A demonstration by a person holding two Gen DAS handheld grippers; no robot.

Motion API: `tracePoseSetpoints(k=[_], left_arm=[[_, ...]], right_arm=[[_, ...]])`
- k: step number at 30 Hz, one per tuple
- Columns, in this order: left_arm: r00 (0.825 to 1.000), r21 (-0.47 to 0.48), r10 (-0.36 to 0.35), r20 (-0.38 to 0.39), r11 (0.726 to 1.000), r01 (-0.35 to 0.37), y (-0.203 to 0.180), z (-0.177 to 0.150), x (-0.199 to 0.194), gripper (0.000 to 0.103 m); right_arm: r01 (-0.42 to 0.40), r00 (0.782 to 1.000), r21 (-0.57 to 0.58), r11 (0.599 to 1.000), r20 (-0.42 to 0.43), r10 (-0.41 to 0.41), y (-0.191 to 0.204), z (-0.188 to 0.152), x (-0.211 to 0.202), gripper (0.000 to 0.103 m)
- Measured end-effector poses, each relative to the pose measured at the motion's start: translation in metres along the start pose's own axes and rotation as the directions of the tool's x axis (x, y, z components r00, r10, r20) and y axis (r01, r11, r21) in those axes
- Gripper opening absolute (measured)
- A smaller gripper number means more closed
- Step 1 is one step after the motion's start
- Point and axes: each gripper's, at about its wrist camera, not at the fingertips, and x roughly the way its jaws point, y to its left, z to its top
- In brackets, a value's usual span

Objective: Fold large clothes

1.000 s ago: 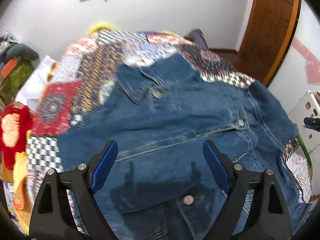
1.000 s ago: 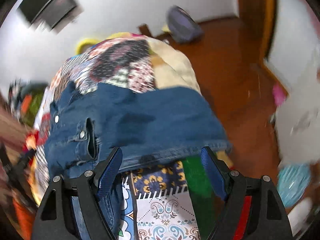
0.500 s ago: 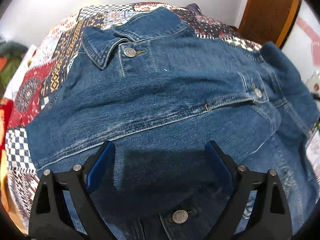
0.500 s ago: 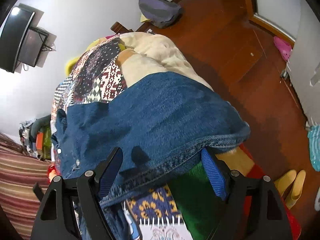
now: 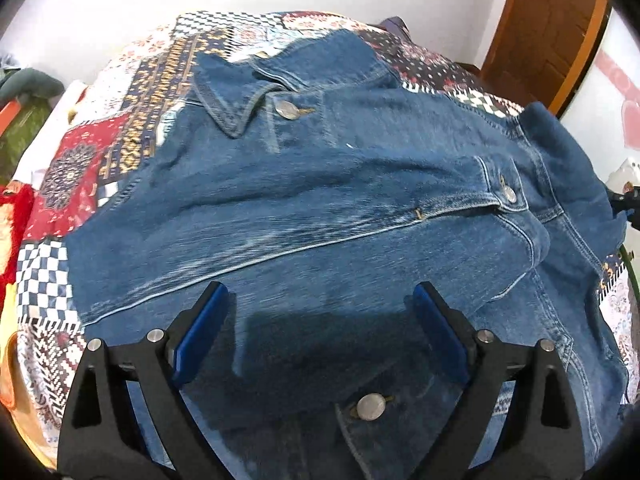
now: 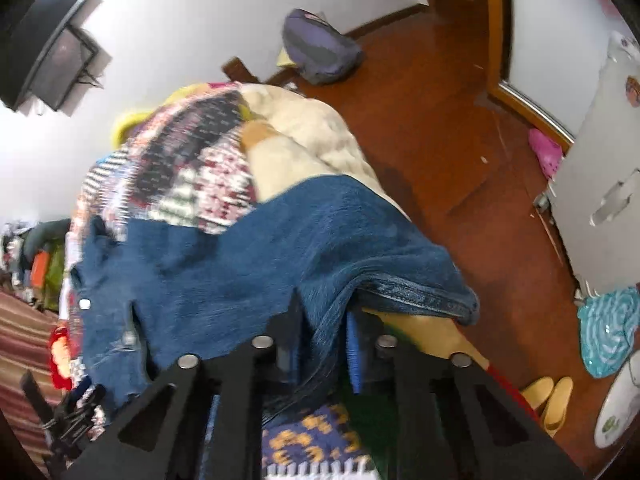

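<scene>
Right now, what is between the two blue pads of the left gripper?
Only the denim jacket, lying below the open left gripper, unpinched; the left wrist view shows it.

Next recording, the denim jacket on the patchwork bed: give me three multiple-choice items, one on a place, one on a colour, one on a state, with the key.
1. Where does the purple backpack lie?
A. on the bed
B. on the wooden floor by the wall
C. on the jacket

2. What colour are the claw pads?
A. blue
B. red
C. white

3. How does the right claw stand?
A. wide open over bare quilt
B. out of view
C. closing on denim

Key:
B, the purple backpack rests on the wooden floor beside the wall.
A, the left claw shows blue pads.
C, the right claw is closing with a fold of the denim jacket bunched between its fingers.
</scene>
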Motion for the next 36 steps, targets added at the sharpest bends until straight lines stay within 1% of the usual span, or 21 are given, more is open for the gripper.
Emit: tracePoseSetpoints(k=[4,7,8,11,13,16,19,20,22,23,25,26,28,29,30,32,34,36], left_arm=[[0.999,-0.039,-0.007,0.035,0.999,0.009,0.017,-0.006,-0.02,0.093],[0.998,-0.062,-0.001,0.058,0.998,0.004,0.031,-0.013,-0.034,0.093],[0.998,-0.069,0.002,0.064,0.998,0.003,0.034,-0.014,-0.037,0.093],[0.997,-0.098,0.003,0.081,0.995,0.005,0.048,-0.02,-0.047,0.093],[0.996,-0.124,-0.006,0.091,0.992,0.017,0.057,-0.023,-0.053,0.093],[0.995,-0.145,-0.028,0.097,0.989,0.042,0.067,-0.028,-0.06,0.093],[0.994,-0.138,-0.034,0.104,0.989,0.049,0.069,-0.033,-0.064,0.093],[0.994,-0.133,-0.031,0.104,0.99,0.045,0.069,-0.034,-0.064,0.093],[0.995,-0.125,-0.022,0.102,0.992,0.035,0.069,-0.037,-0.064,0.093],[0.995,-0.126,-0.022,0.099,0.991,0.034,0.069,-0.038,-0.063,0.093],[0.996,-0.137,-0.032,0.089,0.99,0.044,0.069,-0.04,-0.059,0.093],[0.996,-0.145,-0.038,0.081,0.988,0.05,0.069,-0.04,-0.057,0.093],[0.996,-0.153,-0.046,0.07,0.987,0.056,0.066,-0.041,-0.053,0.093],[0.997,-0.153,-0.048,0.064,0.986,0.057,0.064,-0.04,-0.05,0.093],[0.997,-0.15,-0.046,0.057,0.987,0.055,0.061,-0.04,-0.049,0.093],[0.998,-0.138,-0.041,0.049,0.989,0.048,0.056,-0.038,-0.047,0.093],[0.999,-0.118,-0.033,0.042,0.992,0.038,0.048,-0.035,-0.045,0.093],[0.999,-0.102,-0.026,0.039,0.994,0.03,0.041,-0.032,-0.045,0.093]], right_arm=[[-0.037,0.996,-0.071,0.997,0.079,0.042,0.032,0.006,-0.035,0.01],[-0.095,0.987,-0.139,0.986,0.119,0.112,0.064,0.011,-0.059,0.006],[-0.12,0.98,-0.182,0.976,0.132,0.145,0.083,0.013,-0.069,0.005],[-0.152,0.968,-0.276,0.949,0.154,0.2,0.133,0.014,-0.087,0.005],[-0.156,0.964,-0.316,0.936,0.159,0.215,0.161,0.011,-0.092,0.006],[-0.141,0.966,-0.342,0.929,0.157,0.204,0.183,0.001,-0.092,0.006],[-0.101,0.979,-0.361,0.927,0.127,0.157,0.185,-0.012,-0.082,0.006],[-0.058,0.987,-0.374,0.926,0.116,0.108,0.18,-0.019,-0.076,0.006],[0.017,0.993,-0.39,0.921,0.114,0.029,0.17,-0.024,-0.067,0.006],[0.065,0.994,-0.399,0.915,0.105,-0.025,0.162,-0.026,-0.058,0.006],[0.143,0.99,-0.406,0.903,0.06,-0.129,0.142,-0.028,-0.038,0.006],[0.196,0.978,-0.409,0.891,0.022,-0.205,0.128,-0.03,-0.021,0.006],[0.271,0.952,-0.424,0.864,-0.015,-0.306,0.106,-0.034,-0.001,0.006],[0.314,0.931,-0.448,0.837,-0.028,-0.364,0.096,-0.037,0.011,0.006],[0.358,0.907,-0.482,0.8,-0.024,-0.42,0.086,-0.042,0.022,0.006],[0.399,0.884,-0.533,0.746,0.009,-0.467,0.073,-0.051,0.031,0.006],[0.391,0.895,-0.548,0.739,0.039,-0.445,0.066,-0.056,0.028,0.006],[0.401,0.895,-0.55,0.733,0.067,-0.44,0.06,-0.058,0.022,0.006]])
